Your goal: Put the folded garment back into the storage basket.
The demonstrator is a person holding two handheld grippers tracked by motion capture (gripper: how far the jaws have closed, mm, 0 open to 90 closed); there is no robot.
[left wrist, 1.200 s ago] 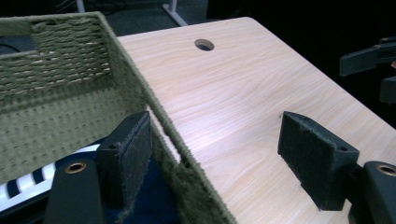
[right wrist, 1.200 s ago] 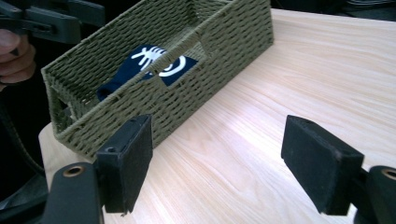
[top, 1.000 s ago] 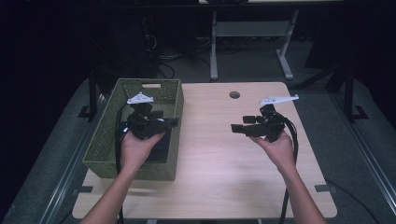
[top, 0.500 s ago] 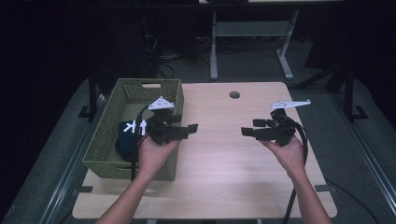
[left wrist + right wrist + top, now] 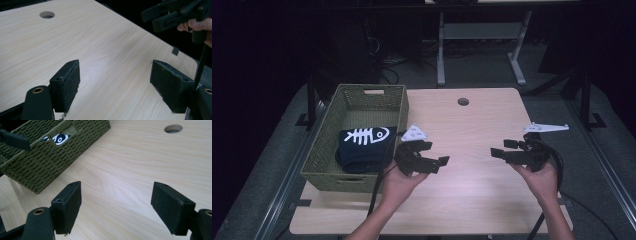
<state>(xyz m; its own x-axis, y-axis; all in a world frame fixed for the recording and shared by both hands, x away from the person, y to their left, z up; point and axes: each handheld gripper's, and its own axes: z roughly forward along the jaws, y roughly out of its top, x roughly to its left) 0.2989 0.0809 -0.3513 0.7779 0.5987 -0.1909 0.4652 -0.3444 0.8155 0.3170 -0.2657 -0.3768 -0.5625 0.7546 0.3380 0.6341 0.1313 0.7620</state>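
A green woven basket [image 5: 325, 155] stands on the left part of the wooden table [image 5: 472, 200]. Inside it lies a folded dark cloth [image 5: 362, 152] with a white fish-skeleton print. My left gripper [image 5: 439, 161] hovers over the table just right of the basket, jaws open and pointing right, nothing between them [image 5: 115, 75]. My right gripper [image 5: 499, 151] is held at the table's right side, jaws open and pointing left toward the other one, also with nothing in them [image 5: 116, 195]. In the right gripper view the basket [image 5: 50, 162] sits at upper left, a bit of the print [image 5: 58, 138] showing through its handle slot.
A round cable hole [image 5: 463, 101] lies near the table's far edge. Bare tabletop stretches between the two grippers. Behind the table stand a white frame leg [image 5: 441, 60] and cables on a dark floor. The right gripper [image 5: 175, 15] is at the left gripper view's upper right.
My left gripper has come from above the basket to the right and nearer, out over the bare table, uncovering the cloth. The right gripper has drifted right and toward the near edge.
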